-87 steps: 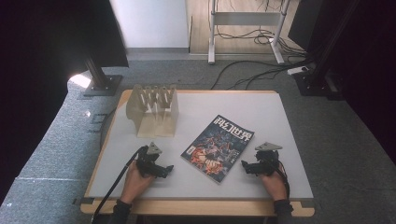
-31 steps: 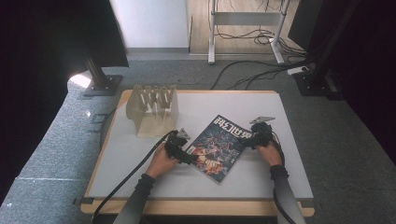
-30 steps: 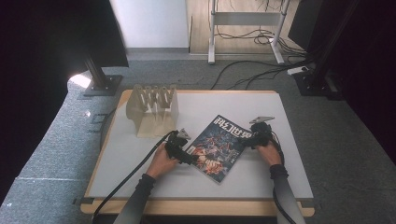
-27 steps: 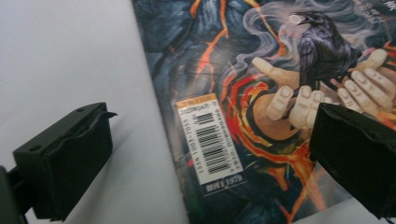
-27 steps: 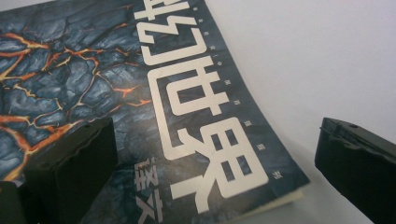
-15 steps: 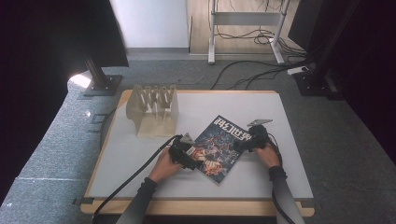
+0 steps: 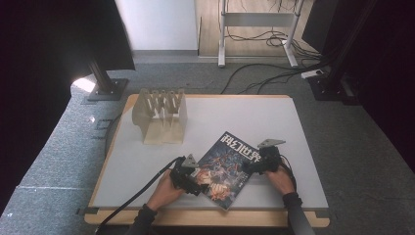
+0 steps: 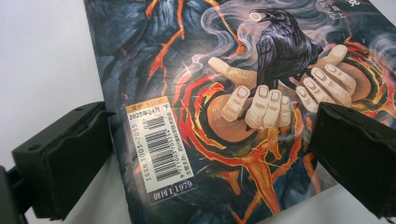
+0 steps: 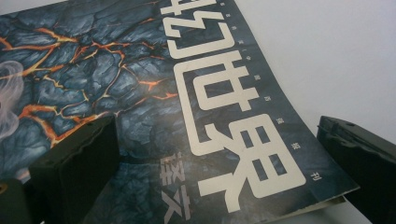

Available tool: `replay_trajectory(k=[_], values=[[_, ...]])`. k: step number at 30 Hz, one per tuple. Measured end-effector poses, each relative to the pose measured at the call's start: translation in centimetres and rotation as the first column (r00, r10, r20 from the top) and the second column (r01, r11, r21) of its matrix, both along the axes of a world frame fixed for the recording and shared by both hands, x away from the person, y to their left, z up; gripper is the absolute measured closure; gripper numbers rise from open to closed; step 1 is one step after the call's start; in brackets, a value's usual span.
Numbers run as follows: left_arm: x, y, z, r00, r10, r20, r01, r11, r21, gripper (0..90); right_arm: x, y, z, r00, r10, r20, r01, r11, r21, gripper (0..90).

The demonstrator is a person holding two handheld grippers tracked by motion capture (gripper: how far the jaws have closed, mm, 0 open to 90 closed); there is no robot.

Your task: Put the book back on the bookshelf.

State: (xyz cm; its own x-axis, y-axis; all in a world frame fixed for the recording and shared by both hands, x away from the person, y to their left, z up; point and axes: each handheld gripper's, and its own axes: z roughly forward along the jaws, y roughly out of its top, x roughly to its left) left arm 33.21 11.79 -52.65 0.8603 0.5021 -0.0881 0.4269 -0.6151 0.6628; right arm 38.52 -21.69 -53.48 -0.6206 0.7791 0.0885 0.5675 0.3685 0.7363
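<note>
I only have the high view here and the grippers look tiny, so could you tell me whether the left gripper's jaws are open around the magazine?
Observer: Yes. In the left gripper view the left gripper is open, its jaws straddling the magazine near its barcode corner.
Operator: Thank you. And the right one?
Observer: The right gripper is also open, its jaws either side of the corner with the large pale title characters.
Operator: Is the cover lying flat there?
Observer: Not quite: at that corner the cover lifts slightly, showing the page edges beneath.
</note>
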Motion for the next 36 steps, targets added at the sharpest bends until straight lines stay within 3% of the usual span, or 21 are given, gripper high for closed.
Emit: replay_trajectory(k=[3, 4, 5, 6, 7, 8, 9, 11, 13, 16, 20, 21, 23, 27, 30, 36], values=[[-0.4, 0.1, 0.2, 0.9997, -0.024, -0.01, 0.024, 0.9996, 0.017, 0.0, -0.7, 0.1, 0.1, 1.0, 0.007, 0.002, -0.007, 1.0, -0.009, 0.5], [-0.1, 0.5, 0.5, 0.9988, -0.04, -0.03, 0.041, 0.9988, 0.027, 0.0, -0.9, 0.1, 0.4, 0.9999, 0.008, 0.011, -0.008, 0.999, -0.038, 1.8], [0.2, 0.9, 0.7, 0.9993, -0.033, -0.015, 0.033, 0.9986, 0.041, 0.0, -1.1, 0.0, 0.7, 0.9999, -0.001, 0.014, 0.001, 0.998, -0.059, 1.5], [0.4, 1.3, 1.0, 0.9998, -0.018, 0.011, 0.017, 0.9983, 0.056, 0.0, -1.4, -0.2, 0.9, 0.9997, -0.014, 0.021, 0.015, 0.997, -0.073, 1.0], [0.4, 1.3, 1.0, 0.9998, -0.018, 0.011, 0.017, 0.9983, 0.056, 0.0, -1.4, -0.2, 0.9, 0.9997, -0.014, 0.021, 0.015, 0.997, -0.073, 1.0], [1.4, 2.3, 1.6, 0.9991, 0.014, 0.04, -0.017, 0.9979, 0.062, 0.0, -1.9, -0.9, 1.2, 0.9985, -0.041, 0.037, 0.043, 0.996, -0.075, 0.8], [1.4, 2.3, 1.6, 0.9991, 0.014, 0.04, -0.017, 0.9979, 0.062, 0.0, -1.9, -0.9, 1.2, 0.9985, -0.041, 0.037, 0.043, 0.996, -0.075, 0.8], [2.5, 3.4, 2.1, 0.9965, 0.061, 0.058, -0.064, 0.996, 0.061, 0.0, -2.8, -2.1, 1.4, 0.9955, -0.088, 0.034, 0.091, 0.993, -0.08, 0.9], [3.7, 4.4, 2.3, 0.9919, 0.105, 0.072, -0.11, 0.9915, 0.07, 0.0, -3.2, -2.5, 1.4, 0.9948, -0.098, 0.03, 0.1, 0.992, -0.08, 0.9], [5.1, 5.0, 1.9, 0.9867, 0.144, 0.076, -0.15, 0.9853, 0.082, 0.0, -4.3, -3.3, 1.1, 0.9924, -0.122, 0.018, 0.123, 0.988, -0.089, 1.7], [6.0, 4.8, 0.5, 0.9876, 0.147, 0.054, -0.153, 0.9825, 0.107, 0.0, -4.6, -3.1, 0.8, 0.9926, -0.121, 0.009, 0.122, 0.988, -0.096, 1.6], [6.0, 4.5, 0.2, 0.9889, 0.143, 0.04, -0.146, 0.9853, 0.088, 0.0, -4.5, -2.7, 0.4, 0.9933, -0.115, -0.003, 0.114, 0.987, -0.115, 0.9], [5.9, 4.4, 0.1, 0.9893, 0.137, 0.049, -0.141, 0.9858, 0.09, 0.0, -4.4, -2.5, 0.3, 0.9934, -0.115, -0.007, 0.113, 0.986, -0.123, 0.0], [5.4, 4.2, 0.1, 0.9868, 0.15, 0.061, -0.155, 0.9839, 0.089, 0.0, -4.0, -2.4, 0.3, 0.9925, -0.122, -0.009, 0.12, 0.985, -0.127, 0.0], [4.9, 4.3, -0.1, 0.9852, 0.16, 0.062, -0.164, 0.9845, 0.063, 0.0, -3.8, -2.4, 0.3, 0.9912, -0.132, -0.011, 0.129, 0.985, -0.118, 0.0], [3.3, 4.0, -0.1, 0.9891, 0.131, 0.066, -0.135, 0.9889, 0.062, 0.0, -2.5, -2.3, 0.3, 0.9867, -0.162, -0.011, 0.159, 0.979, -0.127, 0.0]])
